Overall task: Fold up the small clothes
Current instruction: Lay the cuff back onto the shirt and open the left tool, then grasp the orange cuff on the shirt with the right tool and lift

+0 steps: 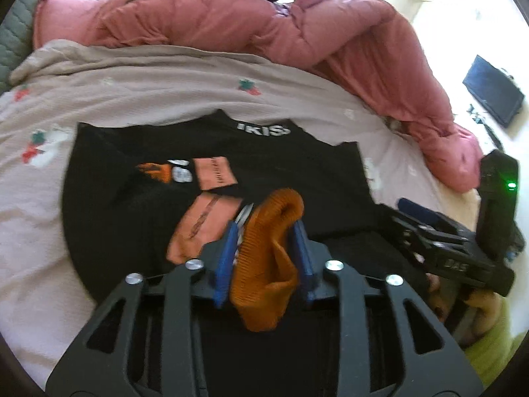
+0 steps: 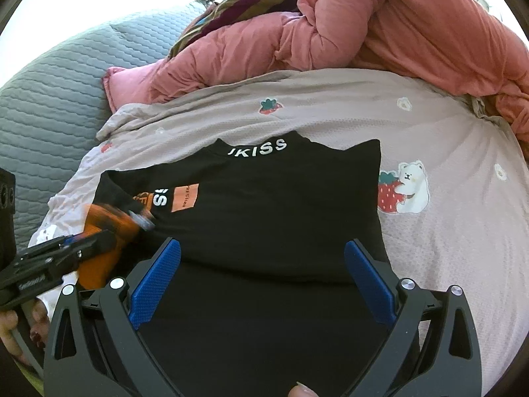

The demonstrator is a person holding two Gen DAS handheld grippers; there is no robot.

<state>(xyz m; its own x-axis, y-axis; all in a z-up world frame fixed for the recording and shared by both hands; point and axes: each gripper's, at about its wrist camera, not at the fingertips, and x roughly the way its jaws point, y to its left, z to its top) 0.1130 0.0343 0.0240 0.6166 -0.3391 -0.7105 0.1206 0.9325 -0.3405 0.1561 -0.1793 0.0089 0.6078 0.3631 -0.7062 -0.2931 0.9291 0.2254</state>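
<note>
- Right wrist view: I read "KISS" in white on the collar of the black top [image 2: 271, 205], which lies flat on the sheet [image 2: 446, 248].
- My right claw [image 2: 263, 284] gapes wide over its lower part, empty.
- My left claw [image 1: 264, 248] has the orange cuff [image 1: 267, 251] between its pads; whether they press it I cannot tell.

shirt [image 2: 264, 205] on bedsheet [image 2: 429, 132], quilt [image 2: 363, 33] behind

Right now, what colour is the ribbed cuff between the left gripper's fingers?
Orange ribbed cuff; clearest in the left wrist view.
</note>
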